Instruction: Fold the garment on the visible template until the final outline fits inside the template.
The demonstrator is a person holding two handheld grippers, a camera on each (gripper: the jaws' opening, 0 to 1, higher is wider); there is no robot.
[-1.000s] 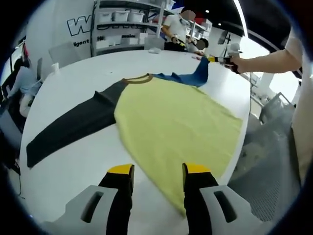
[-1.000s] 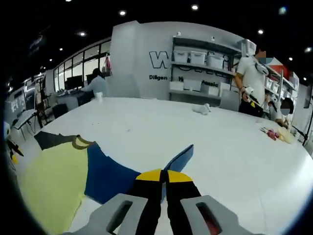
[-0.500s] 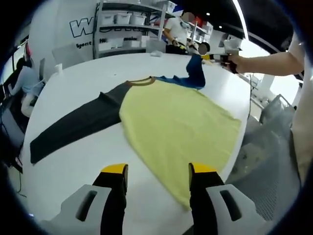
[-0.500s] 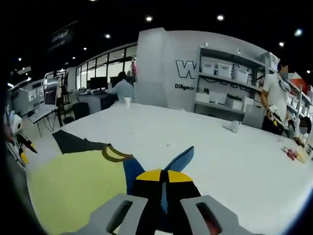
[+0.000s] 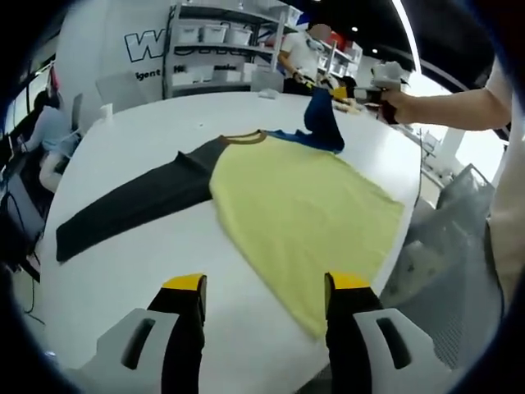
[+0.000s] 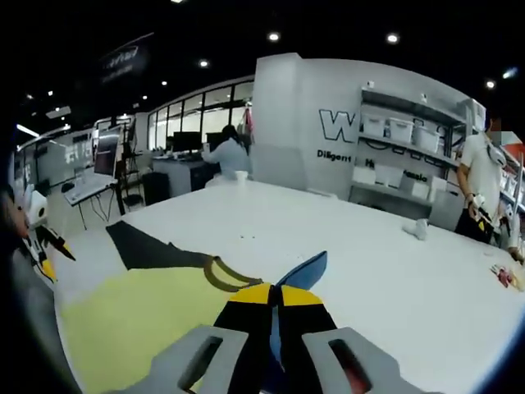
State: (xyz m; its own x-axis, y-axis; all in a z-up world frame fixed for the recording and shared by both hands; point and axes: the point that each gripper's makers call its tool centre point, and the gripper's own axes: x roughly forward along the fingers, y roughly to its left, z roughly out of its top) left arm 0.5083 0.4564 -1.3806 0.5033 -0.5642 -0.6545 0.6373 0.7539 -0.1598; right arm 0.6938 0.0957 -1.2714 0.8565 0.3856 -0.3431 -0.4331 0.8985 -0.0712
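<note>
The right hand-held gripper (image 6: pixel 275 297), clenched on the blue sleeve (image 6: pixel 302 272), has carried it up and inward over the yellow raglan shirt (image 5: pixel 308 209) lying flat on the white worktop (image 5: pixel 131 271); the sleeve fold is under way. The left hand-held gripper (image 5: pixel 267 289) hangs released. The wall lettering (image 6: pixel 338 154) reads "Diligen".

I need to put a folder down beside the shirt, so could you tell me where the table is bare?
The table is bare between the left claw and the shirt's dark sleeve, and beyond the collar toward the shelves. The near-right edge is crowded: the yellow body reaches it. The right claw holds the blue sleeve up.
</note>
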